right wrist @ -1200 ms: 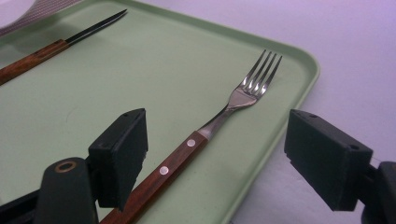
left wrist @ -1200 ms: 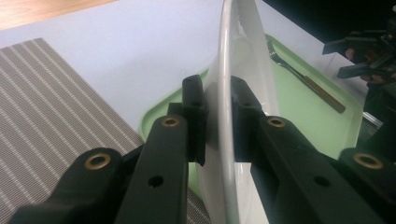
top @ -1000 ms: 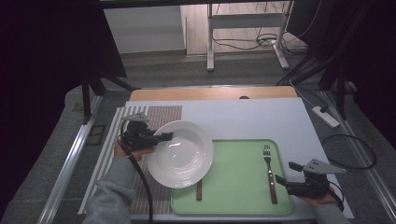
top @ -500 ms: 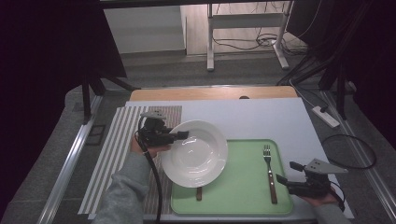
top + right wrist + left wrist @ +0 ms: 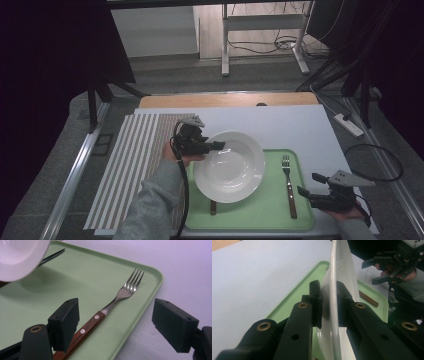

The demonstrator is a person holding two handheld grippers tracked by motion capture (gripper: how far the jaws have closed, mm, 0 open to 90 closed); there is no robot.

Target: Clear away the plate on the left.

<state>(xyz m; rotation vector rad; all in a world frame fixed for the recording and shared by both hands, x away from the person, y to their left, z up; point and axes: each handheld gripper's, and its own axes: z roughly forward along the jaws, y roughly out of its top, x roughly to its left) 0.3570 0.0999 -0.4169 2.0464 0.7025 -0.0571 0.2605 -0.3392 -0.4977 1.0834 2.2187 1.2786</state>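
- Rightward and farther out since a second ago, the white plate (image 5: 229, 165) has travelled from over the striped mat (image 5: 132, 165) to hang partly over the green tray (image 5: 260, 207).
- On the white surface (image 5: 295, 127), that tray also carries a fork (image 5: 288, 184), its long axis running near to far.
- Left claw (image 5: 329, 302) is clamped on the plate's left rim.
- Right claw (image 5: 115, 323), jaws wide apart, hovers at the tray's near right corner, nearer the fork's handle.
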